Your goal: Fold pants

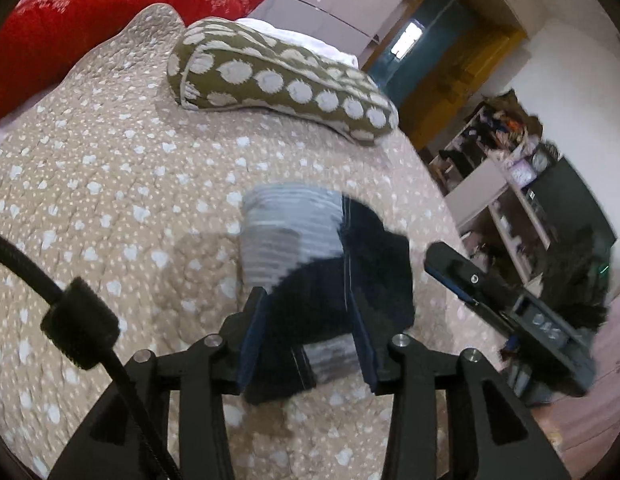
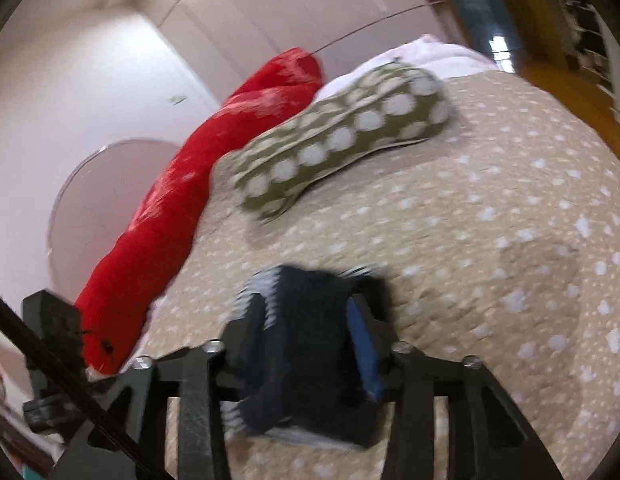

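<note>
Left tool [image 1: 310, 328] and right tool [image 2: 306, 344] each clamped dark navy pants with grey-striped waistband [image 1: 302, 240], lifted above beige spotted quilted bed [image 1: 110, 200]. Bundle compact; folding judged late, set-down left.

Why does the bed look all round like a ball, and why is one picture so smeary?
Left wrist view: the fisheye lens bends the bedspread into a dome; the spotted pillow is fairly sharp, though the shelves at the right edge smear. Right wrist view: motion blur streaks the pants in the right gripper, and softens the red cushion; ceiling lights glare white.
</note>
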`<state>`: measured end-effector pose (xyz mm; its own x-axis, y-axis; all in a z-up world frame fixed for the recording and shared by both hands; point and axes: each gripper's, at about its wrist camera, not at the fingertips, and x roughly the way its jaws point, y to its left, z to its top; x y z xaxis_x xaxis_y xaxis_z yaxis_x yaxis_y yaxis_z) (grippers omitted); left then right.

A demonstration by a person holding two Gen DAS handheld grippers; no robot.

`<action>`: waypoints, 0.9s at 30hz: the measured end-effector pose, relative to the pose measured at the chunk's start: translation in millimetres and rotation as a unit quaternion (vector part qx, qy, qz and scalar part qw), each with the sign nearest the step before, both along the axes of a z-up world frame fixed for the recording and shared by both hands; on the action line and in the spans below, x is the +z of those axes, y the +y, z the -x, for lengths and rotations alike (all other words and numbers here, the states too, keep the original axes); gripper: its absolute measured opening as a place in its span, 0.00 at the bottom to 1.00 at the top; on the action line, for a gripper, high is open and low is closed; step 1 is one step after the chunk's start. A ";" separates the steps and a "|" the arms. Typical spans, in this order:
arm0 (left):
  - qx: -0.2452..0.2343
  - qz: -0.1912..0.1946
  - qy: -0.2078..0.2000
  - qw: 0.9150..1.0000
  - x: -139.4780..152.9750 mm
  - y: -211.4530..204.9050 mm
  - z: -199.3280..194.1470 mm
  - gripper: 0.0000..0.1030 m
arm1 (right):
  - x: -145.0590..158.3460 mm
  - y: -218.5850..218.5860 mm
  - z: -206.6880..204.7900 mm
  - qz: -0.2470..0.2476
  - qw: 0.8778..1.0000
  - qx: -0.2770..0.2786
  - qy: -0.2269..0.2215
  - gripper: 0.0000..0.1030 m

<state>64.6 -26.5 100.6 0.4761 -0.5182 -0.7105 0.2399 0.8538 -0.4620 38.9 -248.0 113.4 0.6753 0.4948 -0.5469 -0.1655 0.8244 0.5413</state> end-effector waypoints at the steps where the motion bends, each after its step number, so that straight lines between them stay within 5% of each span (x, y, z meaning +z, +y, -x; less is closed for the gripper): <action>1: -0.002 -0.010 0.001 1.000 -4.3 -3.7 3.3 0.38 | -1.9 5.4 2.8 0.006 1.000 0.008 0.003 0.36; 6: -0.002 -0.034 0.027 0.999 -39.3 -13.6 14.3 0.38 | -36.1 20.7 12.8 0.050 0.998 0.002 0.041 0.35; 11: 0.002 -0.029 0.020 0.999 -31.1 -9.2 21.6 0.38 | -48.3 6.0 19.5 0.038 0.998 -0.023 0.053 0.36; 17: 0.057 -0.083 -0.085 0.991 20.9 1.2 68.2 0.42 | -15.5 4.2 61.9 0.053 0.998 -0.038 -0.007 0.41; 18: 0.078 -0.107 -0.117 0.984 32.5 2.3 82.0 0.46 | -11.4 6.5 70.1 0.063 0.997 -0.041 -0.015 0.45; 20: 0.120 -0.146 -0.178 0.966 52.0 4.2 107.5 0.74 | -5.6 10.7 85.6 0.078 0.995 -0.048 -0.028 0.50; 22: 0.155 -0.166 -0.236 0.945 70.9 6.8 132.6 0.86 | -2.7 13.5 99.9 0.081 0.995 -0.055 -0.034 0.54; 27: 0.210 -0.192 -0.329 0.900 103.9 6.7 191.9 0.98 | -4.6 16.4 125.8 0.079 0.994 -0.066 -0.030 0.62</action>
